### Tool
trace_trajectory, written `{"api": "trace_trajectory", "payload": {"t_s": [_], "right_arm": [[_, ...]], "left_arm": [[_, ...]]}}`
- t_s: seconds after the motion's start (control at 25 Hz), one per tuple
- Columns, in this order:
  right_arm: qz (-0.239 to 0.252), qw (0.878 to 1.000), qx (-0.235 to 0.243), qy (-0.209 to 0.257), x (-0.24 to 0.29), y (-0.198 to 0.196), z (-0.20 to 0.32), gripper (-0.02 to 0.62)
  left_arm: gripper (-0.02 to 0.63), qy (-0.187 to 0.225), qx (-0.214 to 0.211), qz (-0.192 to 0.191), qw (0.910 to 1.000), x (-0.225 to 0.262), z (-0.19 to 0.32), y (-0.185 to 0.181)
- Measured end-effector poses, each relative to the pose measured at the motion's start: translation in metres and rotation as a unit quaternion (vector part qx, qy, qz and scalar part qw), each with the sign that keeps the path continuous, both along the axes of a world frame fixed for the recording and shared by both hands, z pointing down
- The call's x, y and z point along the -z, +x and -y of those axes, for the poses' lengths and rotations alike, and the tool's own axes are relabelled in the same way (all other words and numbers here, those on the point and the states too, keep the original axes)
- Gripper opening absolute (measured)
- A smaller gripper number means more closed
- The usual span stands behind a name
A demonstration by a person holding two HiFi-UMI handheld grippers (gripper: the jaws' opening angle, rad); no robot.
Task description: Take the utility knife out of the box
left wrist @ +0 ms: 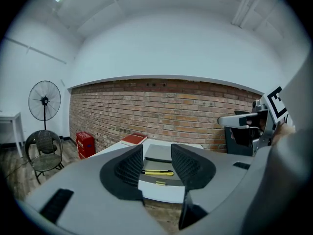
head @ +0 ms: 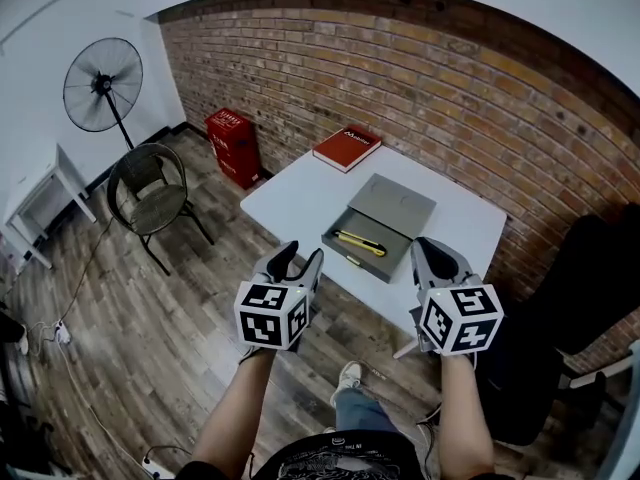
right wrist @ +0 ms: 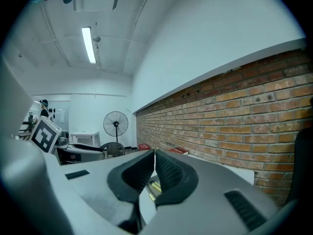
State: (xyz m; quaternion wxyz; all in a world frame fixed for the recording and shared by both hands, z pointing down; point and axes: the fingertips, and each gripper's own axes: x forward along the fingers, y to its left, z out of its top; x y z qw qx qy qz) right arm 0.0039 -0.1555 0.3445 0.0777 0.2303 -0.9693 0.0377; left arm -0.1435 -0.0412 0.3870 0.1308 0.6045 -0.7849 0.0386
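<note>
In the head view, an open grey box (head: 396, 259) lies on the white surface (head: 290, 193), its lid laid flat behind it so that the yellow utility knife (head: 360, 242) is exposed in the tray. The knife is not yet touched. The left gripper (head: 299, 258) and the right gripper (head: 432, 256) are held short of the surface's near edge, one on each side of the box, apparently ready for an approach. A red book (head: 346, 148) rests at the far corner, well apart.

In the left gripper view, the jaws are seen spread wide with nothing gripped; the knife (left wrist: 157, 173) is framed between them, still at a distance, which suggests this gripper is meant for the pick.

In the right gripper view, the jaws are pressed together at their tips and hold nothing; the knife (right wrist: 156, 186) is glimpsed below them.
</note>
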Motion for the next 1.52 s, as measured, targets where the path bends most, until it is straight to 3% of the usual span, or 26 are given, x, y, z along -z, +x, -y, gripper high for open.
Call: {"api": "trace_trajectory", "payload": {"t_s": [0.56, 0.88, 1.28, 1.52], "right_arm": [[0.009, 0.999, -0.039, -0.005, -0.002, -0.066, 0.131, 0.021], [0.013, 0.997, -0.069, -0.010, -0.003, -0.083, 0.194, 0.021], [0.004, 0.994, -0.109, -0.017, -0.013, -0.088, 0.215, 0.021], [0.002, 0.987, -0.158, -0.020, -0.016, -0.088, 0.210, 0.021]], "left_arm": [[0.183, 0.004, -0.044, 0.013, 0.9989, 0.011, 0.147, -0.075], [0.183, 0.005, -0.065, 0.012, 0.9978, 0.011, 0.214, -0.101], [0.183, -0.001, -0.113, 0.015, 0.9934, 0.004, 0.250, -0.109], [0.183, -0.005, -0.176, 0.016, 0.9843, 0.002, 0.268, -0.105]]}}
